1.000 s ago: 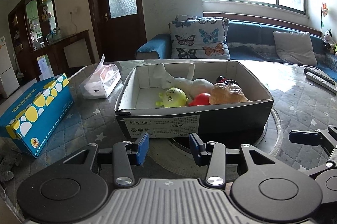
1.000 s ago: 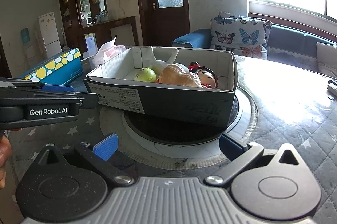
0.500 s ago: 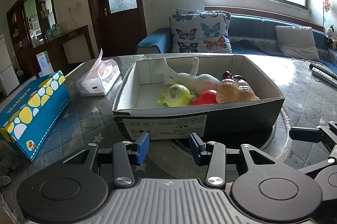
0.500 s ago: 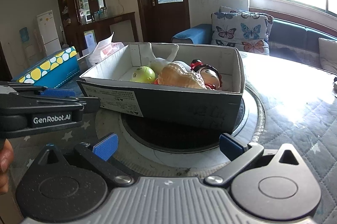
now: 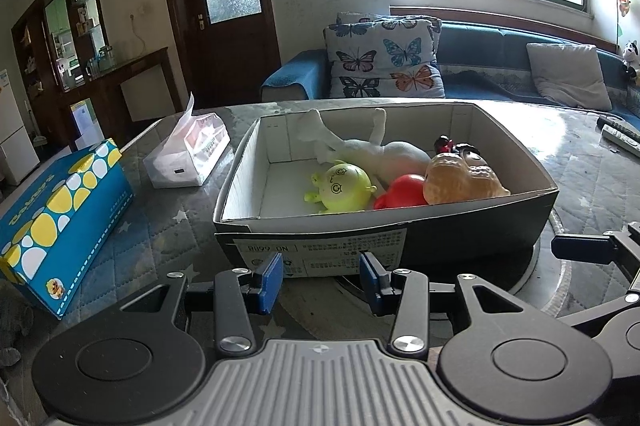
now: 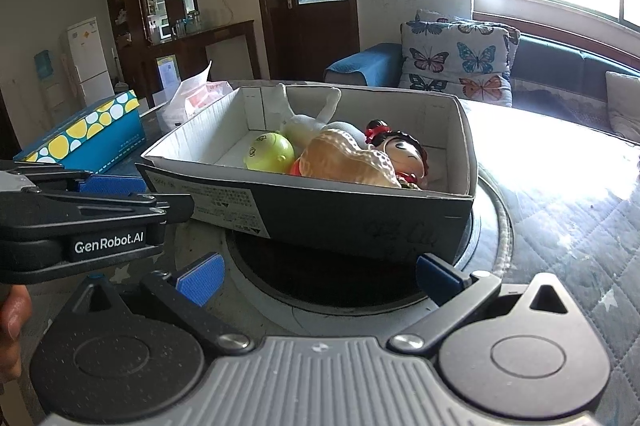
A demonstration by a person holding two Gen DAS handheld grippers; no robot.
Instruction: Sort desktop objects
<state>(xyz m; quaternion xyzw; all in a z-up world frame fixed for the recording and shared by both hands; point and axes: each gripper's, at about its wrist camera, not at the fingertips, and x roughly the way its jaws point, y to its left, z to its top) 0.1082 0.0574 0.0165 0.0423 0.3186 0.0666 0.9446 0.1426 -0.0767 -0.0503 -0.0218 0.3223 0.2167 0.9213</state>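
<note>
A dark cardboard box (image 5: 460, 230) (image 6: 360, 218) with a white inside stands on the table's round turntable. It holds a yellow-green toy (image 5: 346, 186) (image 6: 269, 152), a white animal figure (image 5: 360, 146) (image 6: 308, 122), a red ball (image 5: 400, 192), an amber peanut-shaped toy (image 5: 460, 178) (image 6: 344, 158) and a dark-haired doll (image 6: 400, 146). My left gripper (image 5: 320, 280) hovers open and empty just before the box's near wall. My right gripper (image 6: 320, 276) is open wide and empty in front of the box's corner.
A blue tissue box with yellow and white dots (image 5: 56, 222) (image 6: 88, 134) lies at the left. A soft tissue pack (image 5: 188, 154) sits behind it. Remote controls (image 5: 620, 136) lie at the far right. A sofa with cushions (image 5: 384, 58) stands beyond the table.
Both grippers have risen slightly and come closer to the box, so more of its inside shows. Neither gripper's opening has changed.
</note>
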